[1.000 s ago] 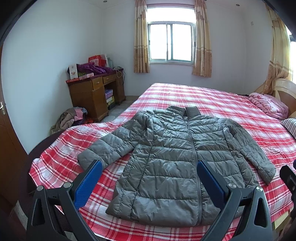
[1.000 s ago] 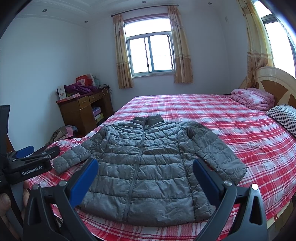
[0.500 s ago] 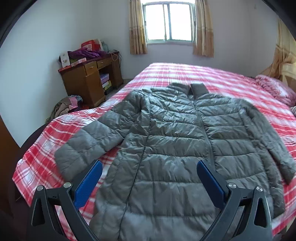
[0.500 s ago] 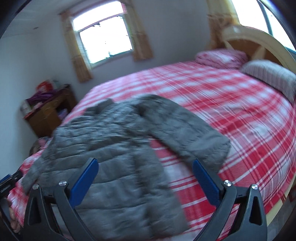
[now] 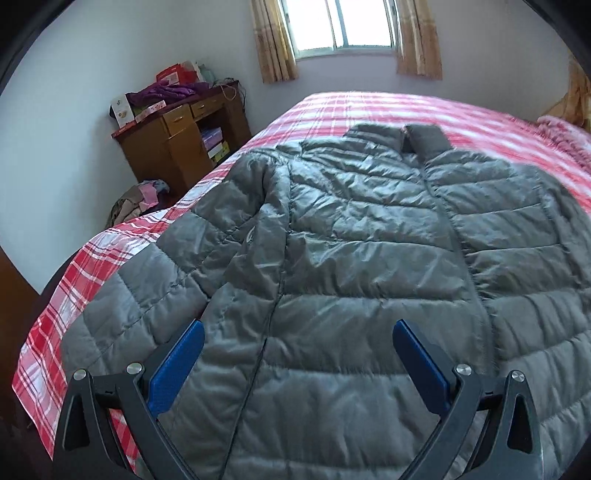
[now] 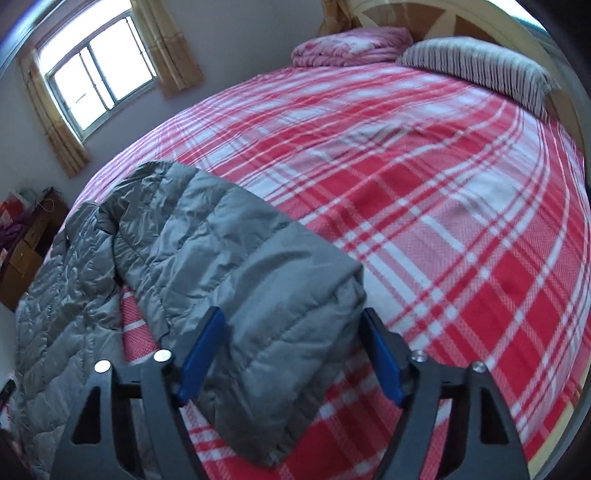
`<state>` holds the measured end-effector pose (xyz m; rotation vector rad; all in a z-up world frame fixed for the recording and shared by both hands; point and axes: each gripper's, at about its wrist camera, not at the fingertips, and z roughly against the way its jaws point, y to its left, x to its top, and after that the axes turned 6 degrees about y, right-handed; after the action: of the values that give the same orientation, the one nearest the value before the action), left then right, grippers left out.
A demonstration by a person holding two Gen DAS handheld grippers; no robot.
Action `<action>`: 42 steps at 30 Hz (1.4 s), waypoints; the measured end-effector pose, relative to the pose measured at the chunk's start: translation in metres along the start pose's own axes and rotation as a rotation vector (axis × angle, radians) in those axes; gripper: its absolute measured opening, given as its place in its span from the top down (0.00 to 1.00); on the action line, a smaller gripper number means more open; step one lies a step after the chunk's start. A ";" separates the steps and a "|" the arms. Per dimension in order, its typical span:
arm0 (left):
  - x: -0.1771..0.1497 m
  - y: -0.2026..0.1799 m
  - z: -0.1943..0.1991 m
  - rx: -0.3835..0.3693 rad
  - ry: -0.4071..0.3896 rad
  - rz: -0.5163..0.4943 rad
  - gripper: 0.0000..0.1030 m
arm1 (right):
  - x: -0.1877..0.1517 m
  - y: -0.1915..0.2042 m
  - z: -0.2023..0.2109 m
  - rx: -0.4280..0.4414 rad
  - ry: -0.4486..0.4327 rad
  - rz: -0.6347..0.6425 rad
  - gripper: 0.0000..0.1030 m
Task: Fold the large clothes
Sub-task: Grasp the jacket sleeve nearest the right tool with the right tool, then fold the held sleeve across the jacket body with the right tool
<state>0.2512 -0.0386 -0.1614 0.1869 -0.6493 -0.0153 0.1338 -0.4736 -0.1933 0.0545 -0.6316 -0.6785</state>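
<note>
Where right jaws gape: jacket [image 6: 236, 266] sleeve between.

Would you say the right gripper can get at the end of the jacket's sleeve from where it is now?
Probably yes: the right gripper is open, its blue pads either side of the sleeve end, which lies flat on the checked bedspread with nothing over it.

Soft daylight from an overexposed window [image 5: 345, 27] fills both fisheye views. Corners are black and straight lines bow at the edges. Motion blur smears the far bed [image 6: 424, 206]; shadows are faint.
</note>
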 end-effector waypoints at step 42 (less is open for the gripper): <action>0.070 0.070 -0.055 0.068 0.004 0.031 0.01 | -0.002 0.332 0.003 0.056 -0.300 0.781 0.86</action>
<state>0.3370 0.0343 -0.1505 0.2424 -0.6490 0.0367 0.3198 -0.2111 -0.1099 -0.2378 -0.8859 0.0929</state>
